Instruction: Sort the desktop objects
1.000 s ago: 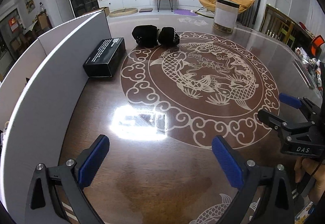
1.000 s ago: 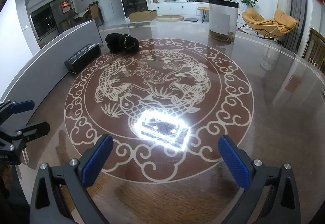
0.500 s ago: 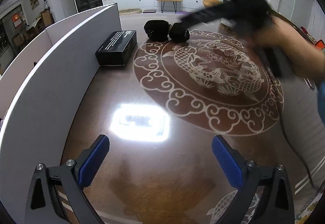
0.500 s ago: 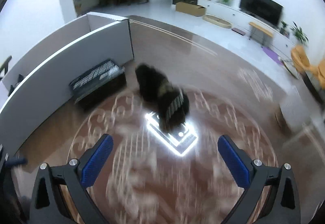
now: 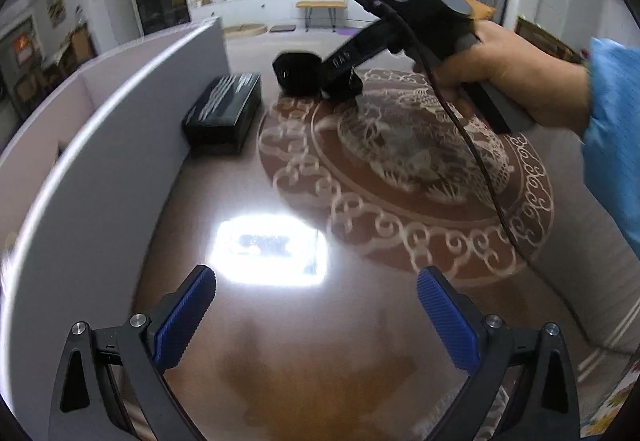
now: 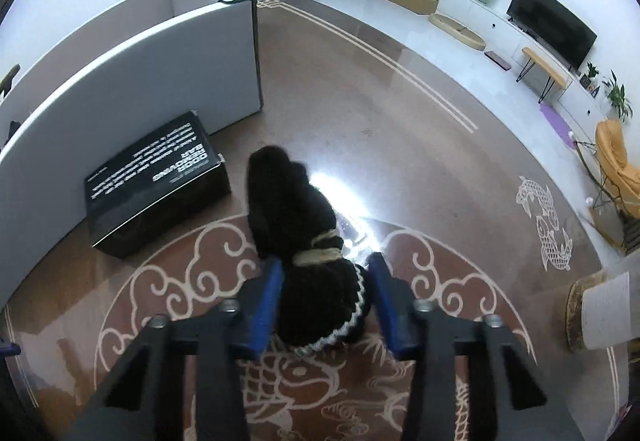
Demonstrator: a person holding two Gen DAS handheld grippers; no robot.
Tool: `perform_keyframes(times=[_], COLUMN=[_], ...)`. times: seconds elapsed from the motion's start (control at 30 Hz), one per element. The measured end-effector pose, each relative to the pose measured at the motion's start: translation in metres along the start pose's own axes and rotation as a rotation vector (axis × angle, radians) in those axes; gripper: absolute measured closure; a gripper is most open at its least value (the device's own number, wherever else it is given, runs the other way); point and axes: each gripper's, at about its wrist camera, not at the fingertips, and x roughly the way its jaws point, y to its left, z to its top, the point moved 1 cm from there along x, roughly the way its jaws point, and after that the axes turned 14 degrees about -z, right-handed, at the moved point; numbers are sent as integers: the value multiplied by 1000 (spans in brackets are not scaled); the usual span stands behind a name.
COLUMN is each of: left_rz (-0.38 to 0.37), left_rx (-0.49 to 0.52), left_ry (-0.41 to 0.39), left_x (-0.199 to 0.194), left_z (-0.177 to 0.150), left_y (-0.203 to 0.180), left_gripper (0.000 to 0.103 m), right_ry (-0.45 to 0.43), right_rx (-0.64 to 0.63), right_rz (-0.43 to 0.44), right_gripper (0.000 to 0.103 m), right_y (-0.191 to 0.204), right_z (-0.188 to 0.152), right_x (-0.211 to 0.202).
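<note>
A black knitted item (image 6: 312, 241) with a white-trimmed cuff lies on the brown table. My right gripper (image 6: 324, 281) has its blue fingers (image 6: 268, 301) close on both sides of the cuff end, pressing it. In the left wrist view the right gripper (image 5: 344, 81) reaches down onto the black item (image 5: 298, 75). A black box (image 6: 156, 181) with white print lies beside it, also in the left wrist view (image 5: 224, 113). My left gripper (image 5: 316, 305) is open and empty above the near table.
A grey-white partition (image 5: 80, 161) runs along the table's left side, right behind the black box (image 6: 120, 81). The table top carries a pale carved fish medallion (image 5: 420, 153). A white cylinder (image 6: 608, 305) stands at the right edge.
My right gripper swung across to the far left, dropped onto the black knitted item and closed around its cuff end. My left gripper stayed open and nearly still.
</note>
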Motion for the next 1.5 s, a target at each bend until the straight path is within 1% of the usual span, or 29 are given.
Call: perform_keyframes(times=[0.07, 0.13, 0.2, 0.27, 0.33, 0.43, 0.5, 0.53, 0.57, 0.6, 0.67, 0.73, 0.77, 0.8, 0.83, 0.9, 0.93, 0.97, 1.0, 1.03, 1.07, 1.1, 1.17, 1.2, 1.23, 1.3, 1.4, 1.47, 1.5], left_rz=[12, 65, 75, 88, 104, 147, 186, 184, 190, 218, 206, 150, 46, -21, -29, -14, 3, 38, 100, 173, 220, 220, 158, 115, 93, 70, -25, -75, -85], left_rx=[71, 146, 181, 189, 177, 116, 49, -9, -32, -35, -31, 19, 49, 47, 58, 79, 83, 90, 96, 89, 57, 8, -102, -141, -153, -122, -83, -65, -53], left_ry=[8, -3, -15, -14, -10, -7, 27, 53, 50, 30, 20, -6, 34, 91, 42, 50, 13, -24, -64, -86, -85, -69, -20, -13, -8, 10, 26, 42, 53], left_x=[13, 28, 41, 60, 77, 98, 113, 121, 122, 122, 123, 125, 133, 144, 142, 134, 120, 109, 96, 86, 80, 78, 74, 70, 66, 65, 68, 75, 84], left_z=[23, 49, 70, 94, 112, 130, 133, 132, 131, 128, 124, 120, 116, 111, 104, 100, 100, 103, 107, 111, 116, 118, 111, 105, 96, 82, 51, 38, 39], left_y=[-3, -6, -7, -4, 1, 18, 33, 44, 49, 50, 45, 25, 10, 1, -10, -21, -23, -22, -18, -11, 1, 14, 37, 42, 41, 34, 11, -10, -21], left_gripper=[1, 0, 1, 1, 1, 1, 1, 1, 1, 1, 0, 0, 3, 9, 11, 13, 13, 13, 13, 13, 13, 13, 13, 13, 13, 13, 13, 13, 5], right_ry=[-10, -13, -16, -19, -23, -34, -41, -43, -44, -45, -48, -53, -55, -59, -64, -74, -84, -92, -96, -93, -88, -84, -45, -27, -22, 1, 36, 43, 38], right_rx=[38, 95, 164, 220, 273, 318, 336, 348, 356, 366, 384, 390, 390, 389, 391, 402, 412, 420, 427, 428, 426, 423, 401, 388, 375, 358, 385, 407, 425], right_rz=[4, 4, 12, 13, 18, 35, 47, 56, 61, 68, 77, 78, 74, 68, 65, 55, 44, 39, 35, 30, 25, 24, 34, 30, 26, 40, 43, 19, 9], right_gripper=[67, 70, 71, 72, 72, 72, 72, 72, 72, 72, 72, 72, 72, 72, 72, 72, 72, 72, 72, 72, 72, 72, 72, 72, 72, 72, 71, 70, 69], right_y=[-6, -22, -42, -60, -80, -99, -104, -108, -110, -116, -119, -120, -120, -121, -122, -123, -127, -130, -132, -133, -133, -133, -127, -123, -120, -112, -101, -97, -96], right_z=[-6, -21, -40, -57, -82, -115, -129, -139, -145, -151, -163, -174, -176, -180, -183, -188, -193, -197, -202, -207, -211, -216, -223, -226, -228, -233, -246, -259, -267], right_x=[-6, -14, -21, -28, -38, -58, -68, -74, -76, -76, -82, -90, -92, -96, -100, -111, -118, -123, -128, -131, -132, -134, -127, -124, -122, -115, -109, -111, -113])
